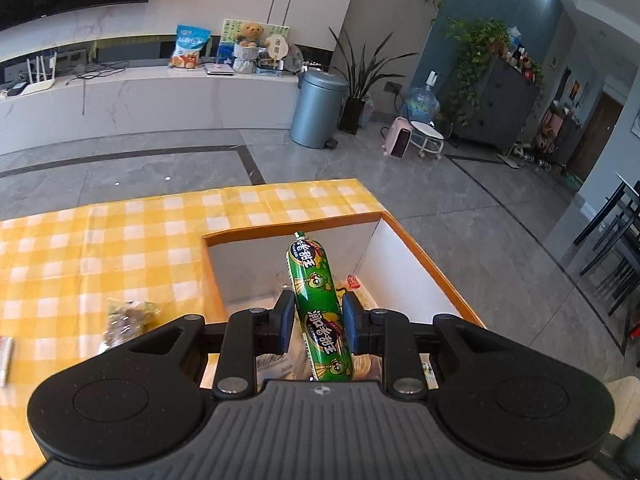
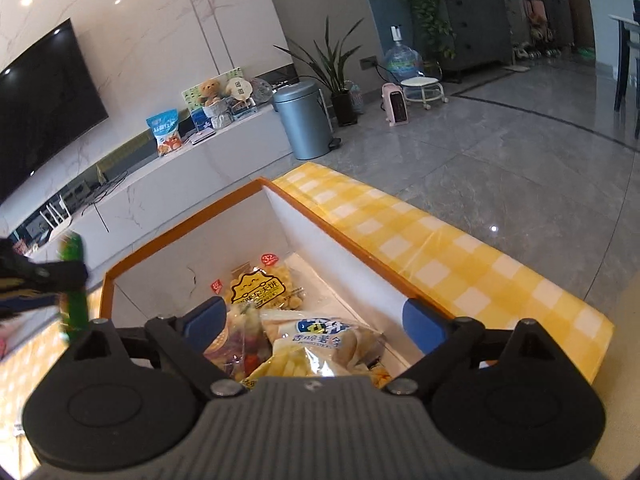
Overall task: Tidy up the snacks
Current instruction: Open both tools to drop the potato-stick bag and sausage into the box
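Observation:
My left gripper (image 1: 319, 312) is shut on a green sausage stick (image 1: 316, 280), which points forward over the orange-rimmed white box (image 1: 292, 230). In the right wrist view that same sausage stick (image 2: 76, 300) shows blurred at the left, just outside the box (image 2: 180, 228). My right gripper (image 2: 316, 318) stands open over the box with nothing between its pads. Below it lie a yellow puff bag (image 2: 260, 284), a crisps bag (image 2: 320, 340) and a bag of mixed coloured snacks (image 2: 240, 340).
A yellow checked cloth (image 1: 100, 248) covers the table. On it, left of the box, lies a blurred clear snack packet (image 1: 128, 316), with another item (image 1: 6, 360) at the left edge. The table's right edge (image 2: 440, 256) drops to a grey tiled floor.

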The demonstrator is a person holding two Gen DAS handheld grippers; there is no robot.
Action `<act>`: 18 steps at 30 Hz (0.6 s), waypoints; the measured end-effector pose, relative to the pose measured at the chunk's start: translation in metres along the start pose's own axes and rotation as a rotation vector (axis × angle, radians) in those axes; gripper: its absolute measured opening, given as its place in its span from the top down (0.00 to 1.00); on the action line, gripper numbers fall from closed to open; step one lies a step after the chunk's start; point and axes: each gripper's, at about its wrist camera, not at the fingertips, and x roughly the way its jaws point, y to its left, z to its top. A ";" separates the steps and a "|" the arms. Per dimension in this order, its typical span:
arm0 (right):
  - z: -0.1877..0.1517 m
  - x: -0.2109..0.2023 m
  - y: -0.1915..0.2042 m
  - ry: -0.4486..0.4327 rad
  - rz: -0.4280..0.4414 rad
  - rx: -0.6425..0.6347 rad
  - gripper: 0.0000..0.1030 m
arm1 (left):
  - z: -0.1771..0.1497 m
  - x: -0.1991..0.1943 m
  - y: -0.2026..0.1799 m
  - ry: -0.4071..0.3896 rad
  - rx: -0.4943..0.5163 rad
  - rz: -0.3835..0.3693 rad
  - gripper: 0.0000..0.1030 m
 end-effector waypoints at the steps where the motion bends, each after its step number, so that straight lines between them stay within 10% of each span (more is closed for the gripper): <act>1: -0.002 0.001 0.001 0.001 0.003 0.005 0.10 | -0.001 0.005 -0.001 -0.014 0.016 -0.001 0.72; 11: -0.005 0.004 0.012 0.007 0.024 -0.023 0.11 | -0.006 0.047 0.004 0.045 0.010 0.153 0.69; 14: -0.004 0.005 0.010 0.012 0.015 -0.012 0.11 | -0.009 0.040 0.005 0.050 0.022 0.168 0.32; 18: -0.005 0.005 0.009 0.016 0.010 -0.009 0.11 | -0.012 0.018 0.005 0.002 0.025 0.171 0.30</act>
